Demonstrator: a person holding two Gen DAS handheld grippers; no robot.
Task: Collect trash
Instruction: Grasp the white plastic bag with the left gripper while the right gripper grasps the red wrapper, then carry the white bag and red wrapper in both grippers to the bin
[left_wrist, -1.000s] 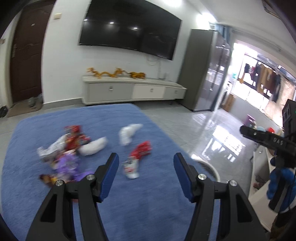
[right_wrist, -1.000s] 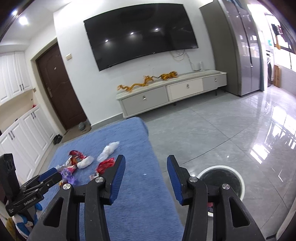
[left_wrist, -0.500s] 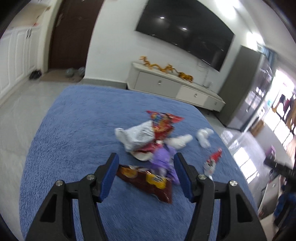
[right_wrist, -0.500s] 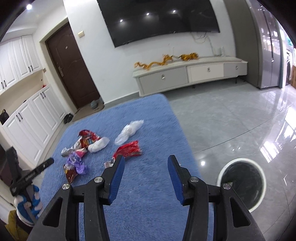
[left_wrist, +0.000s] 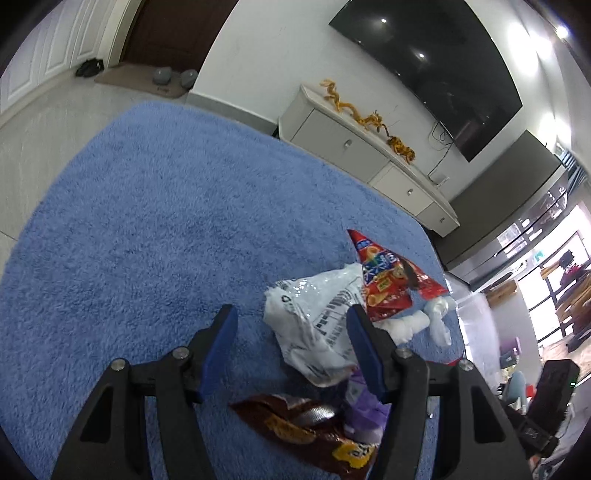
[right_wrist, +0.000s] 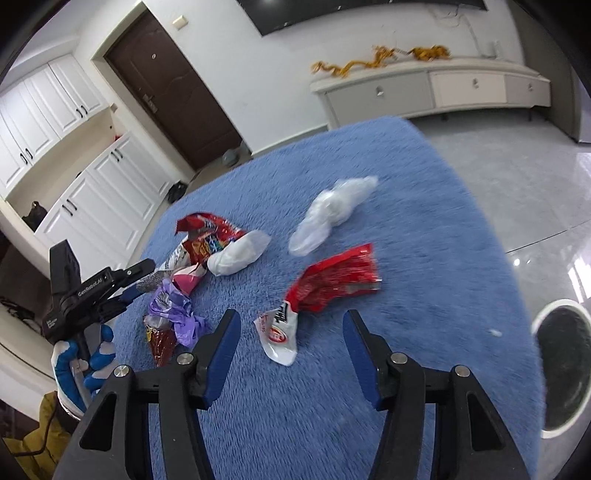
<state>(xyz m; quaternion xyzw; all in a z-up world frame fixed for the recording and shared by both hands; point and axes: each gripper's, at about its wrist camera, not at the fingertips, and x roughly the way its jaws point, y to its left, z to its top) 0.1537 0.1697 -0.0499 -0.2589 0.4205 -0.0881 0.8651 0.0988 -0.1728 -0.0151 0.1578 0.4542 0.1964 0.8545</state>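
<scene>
1. Left gripper (left_wrist: 291, 347): black frame with blue finger pads; the jaws stand wide apart with nothing clamped between them. It hangs over the shaggy blue rug (left_wrist: 147, 221).
2. In the left wrist view, a crumpled silver-white foil wrapper with a printed barcode (left_wrist: 314, 325) lies between the two pads. The right pad overlaps its edge in the picture; whether they touch cannot be told.
3. A red snack bag with colourful print (left_wrist: 388, 280) lies partly on the far side of the foil wrapper. A wad of white tissue (left_wrist: 406, 325) lies just beside it.
4. A dark brown snack packet with yellow print (left_wrist: 295, 424) lies near the bottom of the left wrist view, touching a crumpled purple plastic wrapper (left_wrist: 362, 406).
5. Right gripper (right_wrist: 291, 350): same build; the jaws stand wide apart and hold nothing. It hangs over the same rug (right_wrist: 424, 221).
6. A red-and-white flattened snack wrapper (right_wrist: 321, 291) lies on the rug ahead of the right gripper, its white end between the pads in the picture.
7. A crumpled clear plastic bag (right_wrist: 332, 210) lies farther off, apart from the other pieces.
8. The remaining trash forms a cluster at the left of the right wrist view, beside the left gripper (right_wrist: 125, 284).
9. A round white-rimmed bin with a dark inside (right_wrist: 561, 365) stands on the glossy grey tile floor (right_wrist: 535, 177), just past the rug's right edge.
</scene>
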